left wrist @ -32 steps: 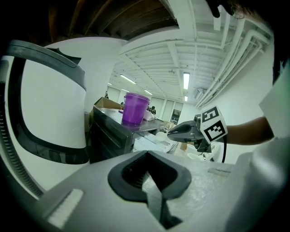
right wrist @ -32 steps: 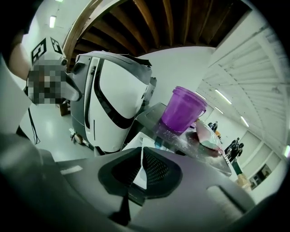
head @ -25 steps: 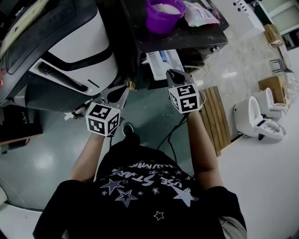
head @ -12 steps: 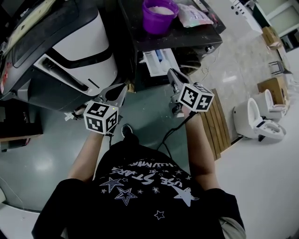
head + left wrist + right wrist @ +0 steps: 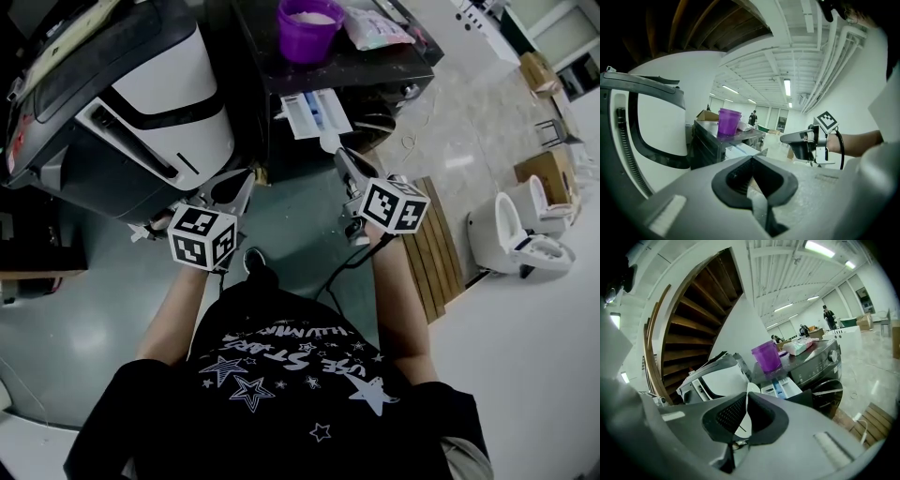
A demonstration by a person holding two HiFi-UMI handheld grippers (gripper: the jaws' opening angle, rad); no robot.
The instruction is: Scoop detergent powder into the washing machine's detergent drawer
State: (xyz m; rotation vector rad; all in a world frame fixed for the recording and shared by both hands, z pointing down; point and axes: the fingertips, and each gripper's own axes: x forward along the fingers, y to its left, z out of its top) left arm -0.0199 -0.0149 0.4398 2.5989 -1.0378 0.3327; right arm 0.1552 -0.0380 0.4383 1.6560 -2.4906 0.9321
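Note:
A purple tub (image 5: 307, 26) of white powder stands on the dark washing machine (image 5: 394, 66), beside a detergent bag (image 5: 378, 26). The white detergent drawer (image 5: 314, 112) is pulled out below it. My right gripper (image 5: 339, 157) hangs just in front of the drawer, shut on a small white scoop (image 5: 328, 142). The scoop's bowl (image 5: 752, 391) pokes out past the jaws in the right gripper view, with the tub (image 5: 766, 356) and drawer (image 5: 780, 386) beyond. My left gripper (image 5: 239, 185) sits lower left, shut and holding nothing (image 5: 752, 161).
A white and black appliance (image 5: 159, 103) stands to the left of the washing machine. A wooden slatted platform (image 5: 433, 246) lies on the floor at right, with a white toilet (image 5: 520, 234) and cardboard boxes (image 5: 544, 173) further right.
My right gripper has tilted and edged toward the drawer with the scoop. The head view has shifted, so tub and drawer sit higher. The left gripper has hardly moved.

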